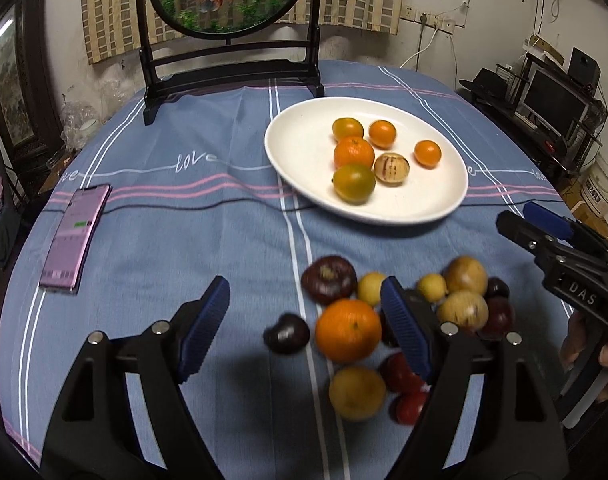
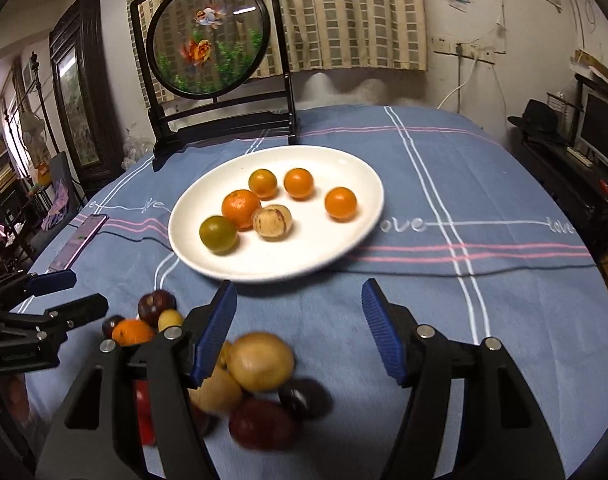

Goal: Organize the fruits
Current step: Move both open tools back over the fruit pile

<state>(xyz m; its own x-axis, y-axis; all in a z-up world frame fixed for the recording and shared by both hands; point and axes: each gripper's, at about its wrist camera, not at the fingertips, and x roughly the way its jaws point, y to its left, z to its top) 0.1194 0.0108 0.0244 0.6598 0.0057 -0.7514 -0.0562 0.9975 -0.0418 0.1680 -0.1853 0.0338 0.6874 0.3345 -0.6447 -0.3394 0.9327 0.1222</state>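
The left gripper (image 1: 304,332) hovers with jaws apart over a blue striped tablecloth (image 1: 184,240), nothing pressed between its ribbed blue pads (image 1: 204,328). A large orange (image 1: 348,330) and a dark purple plum (image 1: 287,334) lie between them. Beyond sits a white oval plate (image 1: 304,152) holding six small fruits. The right gripper (image 1: 516,220) enters from the right. A purple phone (image 1: 76,236) lies left.

- One white plate (image 1: 296,152) is seen on the bench.
- Six fruits are counted on it: five orange or orange-green citrus (image 1: 353,153) and one pale striped fruit (image 1: 391,169).
- One phone (image 1: 75,236) is seen.
- Two hand-held grippers are seen.
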